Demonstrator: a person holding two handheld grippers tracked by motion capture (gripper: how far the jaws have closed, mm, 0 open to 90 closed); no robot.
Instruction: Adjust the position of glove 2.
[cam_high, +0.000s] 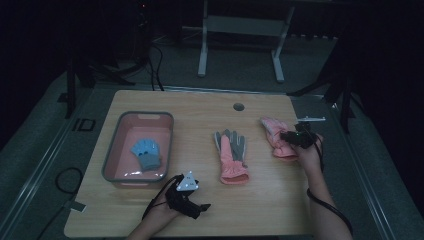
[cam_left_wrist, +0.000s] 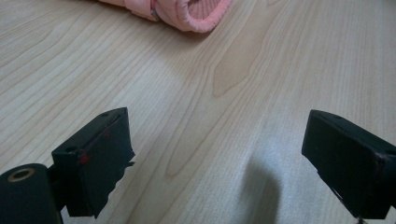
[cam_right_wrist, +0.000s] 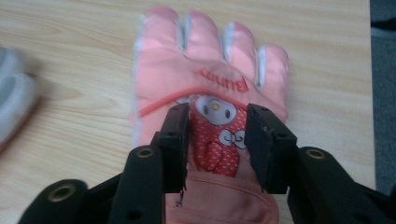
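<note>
A: Your right gripper (cam_high: 296, 136) sits over the padded pink glove with a cartoon patch (cam_right_wrist: 205, 93) at the right of the high view, near the right edge of the pale wooden table (cam_high: 200, 107). In the right gripper view its long axis runs bottom to top, cuff at the bottom edge and 4 fingers pointing to the top.

B: And your jaws there?

A: Partly apart, 1 on each side of the red dotted patch. Whether the pads press the fabric, I cannot tell.

B: Your left gripper (cam_high: 192, 202)?

A: Lower centre of the high view, jaws spread wide over bare wood with nothing between them. A second pink and grey glove (cam_high: 231, 155) lies in the middle, cuff toward you. A small blue glove (cam_high: 147, 152) rests in the pink rectangular plastic tub with a grey rim (cam_high: 111, 150) at the left.
</note>
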